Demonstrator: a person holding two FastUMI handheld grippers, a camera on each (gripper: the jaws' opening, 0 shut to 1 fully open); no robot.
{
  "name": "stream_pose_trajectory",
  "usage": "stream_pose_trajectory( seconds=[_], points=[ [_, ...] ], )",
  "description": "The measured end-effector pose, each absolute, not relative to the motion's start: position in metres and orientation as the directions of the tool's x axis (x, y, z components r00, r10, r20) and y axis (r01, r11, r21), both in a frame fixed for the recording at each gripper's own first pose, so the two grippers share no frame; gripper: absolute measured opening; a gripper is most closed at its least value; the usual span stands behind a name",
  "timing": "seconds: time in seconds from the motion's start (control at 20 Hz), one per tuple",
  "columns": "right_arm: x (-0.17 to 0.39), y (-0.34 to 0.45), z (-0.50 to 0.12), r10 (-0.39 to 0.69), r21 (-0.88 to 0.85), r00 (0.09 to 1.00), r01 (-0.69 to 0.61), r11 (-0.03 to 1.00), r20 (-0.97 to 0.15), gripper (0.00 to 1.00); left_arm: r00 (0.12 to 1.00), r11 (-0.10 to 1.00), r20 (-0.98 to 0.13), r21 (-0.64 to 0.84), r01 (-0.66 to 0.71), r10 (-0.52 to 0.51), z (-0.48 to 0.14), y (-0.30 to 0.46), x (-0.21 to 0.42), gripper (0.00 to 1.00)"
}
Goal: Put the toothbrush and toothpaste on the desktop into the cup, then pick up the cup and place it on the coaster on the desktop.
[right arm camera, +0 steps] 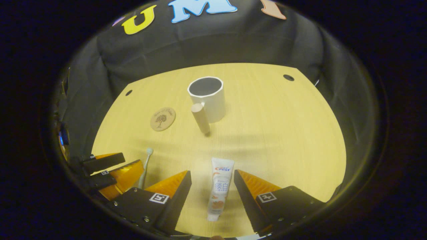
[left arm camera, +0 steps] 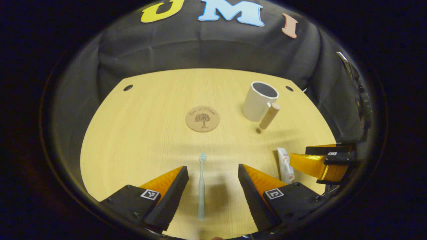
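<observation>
Left gripper view: the left gripper [left arm camera: 213,186] is spread wide, straddling the toothbrush [left arm camera: 201,186] flat on the desktop [left arm camera: 140,133], aligned for pickup; cup [left arm camera: 259,101] and coaster [left arm camera: 202,118] stand beyond. Right gripper view: the right gripper [right arm camera: 212,191] is likewise released, flanking the toothpaste [right arm camera: 219,188]; neither item is grasped.

"Crest" on the toothpaste [right arm camera: 219,188]
</observation>
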State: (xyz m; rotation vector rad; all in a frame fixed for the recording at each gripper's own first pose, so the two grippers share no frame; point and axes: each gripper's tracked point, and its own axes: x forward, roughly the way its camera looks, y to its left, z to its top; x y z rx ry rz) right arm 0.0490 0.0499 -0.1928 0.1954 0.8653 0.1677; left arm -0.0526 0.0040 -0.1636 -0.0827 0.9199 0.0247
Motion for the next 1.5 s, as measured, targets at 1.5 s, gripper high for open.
stream_pose_trajectory(
  seconds=[1.5],
  points=[
    [0.042,0.062,-0.256,0.229,0.210,0.399,-0.091,0.973,-0.888,0.56,0.290,0.997,-0.956,0.033,-0.064,0.050,-0.224,0.021,-0.068,0.60]
  ],
)
